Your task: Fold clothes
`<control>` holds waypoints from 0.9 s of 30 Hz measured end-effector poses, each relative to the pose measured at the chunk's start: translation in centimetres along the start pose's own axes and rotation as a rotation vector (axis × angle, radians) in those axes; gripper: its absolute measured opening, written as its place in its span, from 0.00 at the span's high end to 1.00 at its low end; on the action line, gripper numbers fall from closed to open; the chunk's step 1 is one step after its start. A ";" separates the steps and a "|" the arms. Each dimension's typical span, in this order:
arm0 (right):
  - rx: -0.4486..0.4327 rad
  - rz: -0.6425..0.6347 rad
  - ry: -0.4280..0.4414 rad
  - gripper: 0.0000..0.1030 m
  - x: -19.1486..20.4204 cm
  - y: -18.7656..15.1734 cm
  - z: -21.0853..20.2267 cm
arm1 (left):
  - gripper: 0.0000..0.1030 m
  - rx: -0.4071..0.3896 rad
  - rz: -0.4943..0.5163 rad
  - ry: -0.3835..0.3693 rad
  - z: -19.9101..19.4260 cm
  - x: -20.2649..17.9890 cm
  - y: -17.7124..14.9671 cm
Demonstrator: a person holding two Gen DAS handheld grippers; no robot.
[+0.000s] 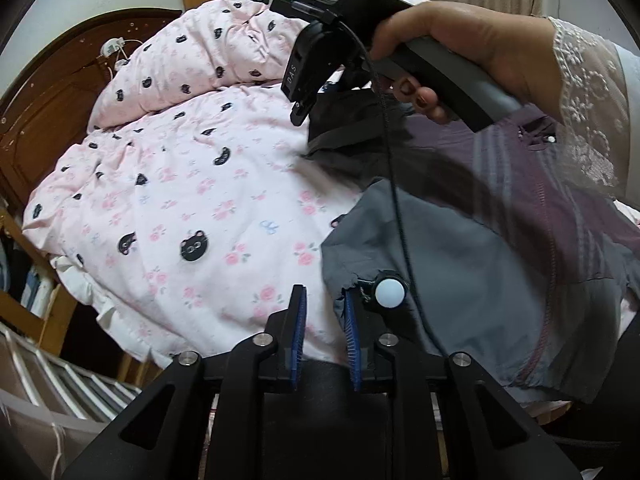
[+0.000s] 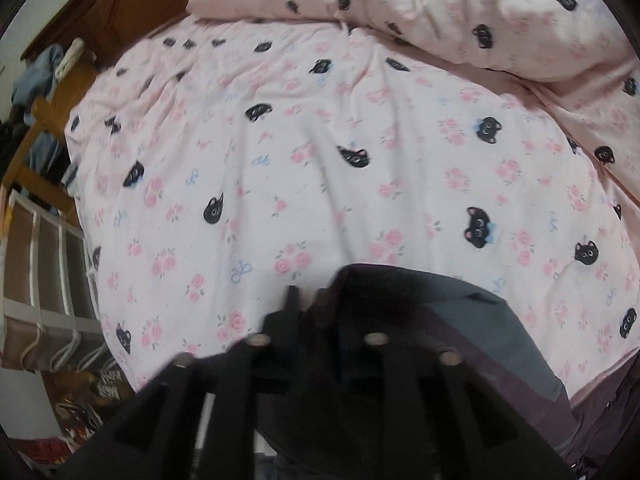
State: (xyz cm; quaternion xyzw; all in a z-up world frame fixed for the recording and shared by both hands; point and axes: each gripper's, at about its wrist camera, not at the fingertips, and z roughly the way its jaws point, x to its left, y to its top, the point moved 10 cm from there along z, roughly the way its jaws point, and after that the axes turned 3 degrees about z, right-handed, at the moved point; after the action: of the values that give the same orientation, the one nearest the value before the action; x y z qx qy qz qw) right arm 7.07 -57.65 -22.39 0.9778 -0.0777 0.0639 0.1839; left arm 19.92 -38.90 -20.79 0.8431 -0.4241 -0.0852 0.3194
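At far left in the left wrist view, a wooden headboard stands behind the bed, with pale storage drawers low beside it; a pink sheet printed with roses and black cat faces covers the mattress, a matching pillow lying at its head. Lower centre, the left gripper is parted, blue pads apart — its right finger touches the edge of a grey and purple jacket spread over the bed's right side; nothing is clamped. Further right a hand in a lace sleeve holds the right gripper above the jacket's dark upper edge; whether its jaws pinch cloth I cannot tell — its own view is blurred.
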 end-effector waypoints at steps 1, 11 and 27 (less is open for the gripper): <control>-0.005 -0.001 0.009 0.58 0.2 -0.1 0.0 | 0.68 -0.001 0.002 0.013 -0.1 0.2 0.0; -0.304 0.026 0.115 0.35 -1.8 -0.6 -13.2 | 0.23 -0.109 -0.038 0.028 -4.7 3.3 4.1; -0.319 0.084 0.174 0.27 -4.6 -1.0 -16.5 | 0.17 0.055 -0.005 0.190 -2.1 6.4 -0.7</control>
State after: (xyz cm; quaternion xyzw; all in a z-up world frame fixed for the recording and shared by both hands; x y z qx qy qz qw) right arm 1.15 -50.00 -8.20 0.9229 -0.1114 0.1428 0.3397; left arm 25.22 -42.59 -18.78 0.8569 -0.3920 0.0063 0.3347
